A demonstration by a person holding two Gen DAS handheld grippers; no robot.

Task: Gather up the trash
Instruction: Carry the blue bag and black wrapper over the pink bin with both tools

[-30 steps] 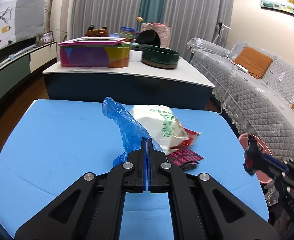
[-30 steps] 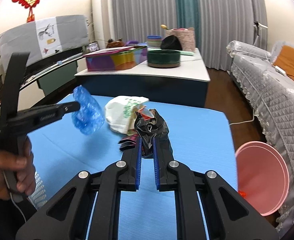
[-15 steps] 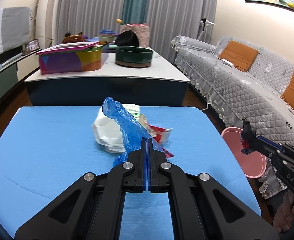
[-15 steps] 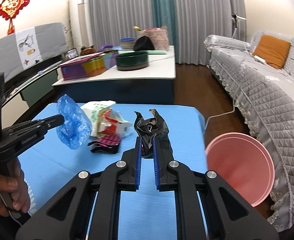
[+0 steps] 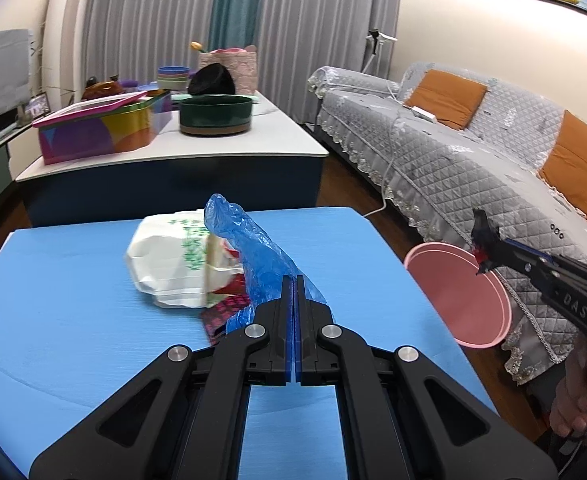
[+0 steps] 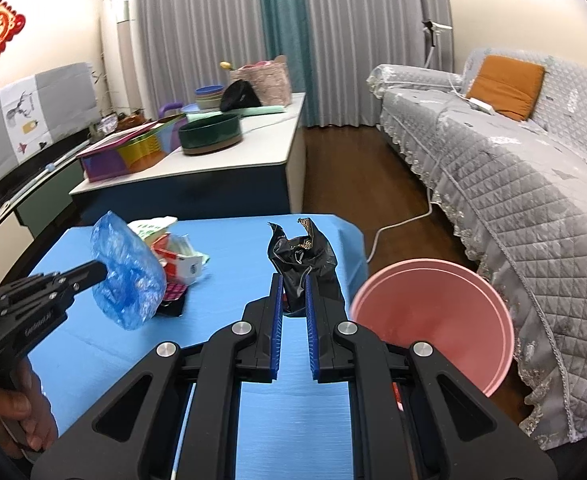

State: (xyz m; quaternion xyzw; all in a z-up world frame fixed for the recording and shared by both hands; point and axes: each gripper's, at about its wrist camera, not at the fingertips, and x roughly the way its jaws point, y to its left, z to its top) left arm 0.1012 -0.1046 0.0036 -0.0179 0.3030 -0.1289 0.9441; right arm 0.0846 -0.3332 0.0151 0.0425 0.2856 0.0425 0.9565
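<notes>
My left gripper (image 5: 294,280) is shut on a crumpled blue plastic bag (image 5: 249,248) and holds it above the blue table (image 5: 61,320). It also shows in the right wrist view (image 6: 103,268) with the blue bag (image 6: 127,280). My right gripper (image 6: 294,280) is shut on a black wrapper (image 6: 303,258), beside the pink bin (image 6: 433,320). In the left wrist view the right gripper (image 5: 483,252) hangs over the pink bin (image 5: 457,292). A white bag (image 5: 169,264) and red wrappers (image 5: 229,308) lie on the table.
A white counter (image 5: 165,156) behind the table carries a colourful box (image 5: 101,128) and a dark green bowl (image 5: 215,114). A grey quilted sofa (image 5: 473,168) with orange cushions runs along the right. The pink bin stands on the floor off the table's right edge.
Both grippers have swung right with their loads. The right gripper with the black wrapper has come close to the pink bin; the trash pile has shifted left in both views.
</notes>
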